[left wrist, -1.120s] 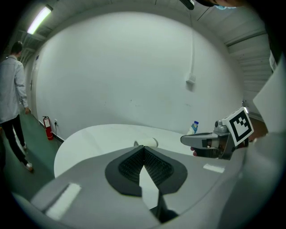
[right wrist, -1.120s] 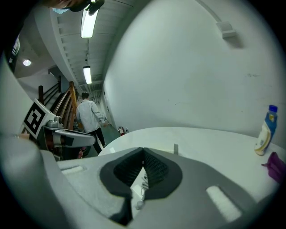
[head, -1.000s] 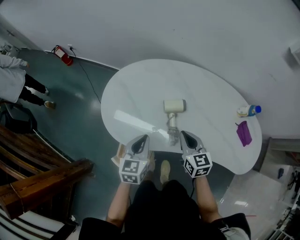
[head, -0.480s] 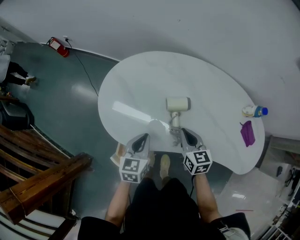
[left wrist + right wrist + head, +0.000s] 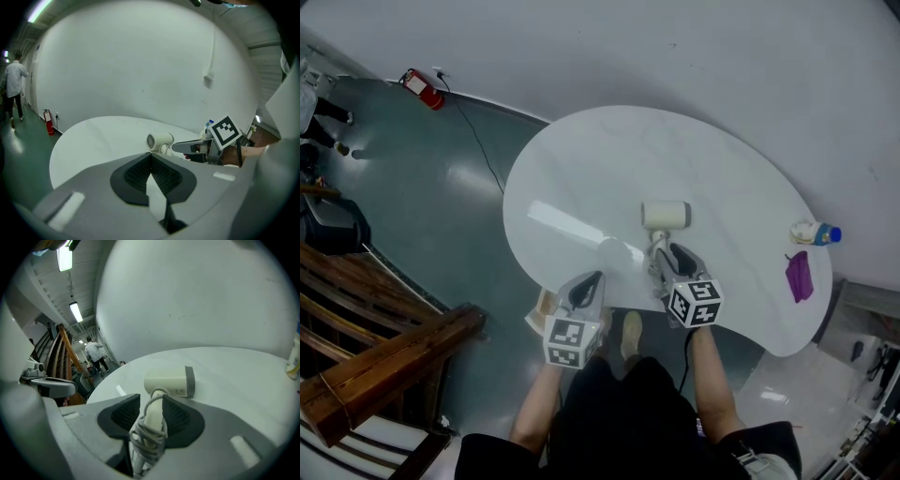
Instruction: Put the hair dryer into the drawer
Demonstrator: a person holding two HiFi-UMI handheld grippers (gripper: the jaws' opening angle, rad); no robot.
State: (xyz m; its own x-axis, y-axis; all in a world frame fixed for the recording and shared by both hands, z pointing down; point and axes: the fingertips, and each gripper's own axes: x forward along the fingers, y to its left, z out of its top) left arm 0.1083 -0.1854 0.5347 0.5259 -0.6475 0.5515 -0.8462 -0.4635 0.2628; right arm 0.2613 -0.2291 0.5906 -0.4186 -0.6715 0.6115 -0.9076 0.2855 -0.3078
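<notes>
Two jaws of our right gripper have just been opening and now straddle the handle of the hair dryer. We judge they are not yet pinching, only set to take it by its slim neck. It lies sideways near the front edge of the glossy white table, a cream plastic barrel with grey cord wound round. Our left gripper hangs closed and empty.

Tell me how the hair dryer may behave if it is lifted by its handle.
Probably top-heavy: the hair dryer has a bulky barrel on a slim handle, so it may tilt. The cord wound round the handle could slip or loosen.
</notes>
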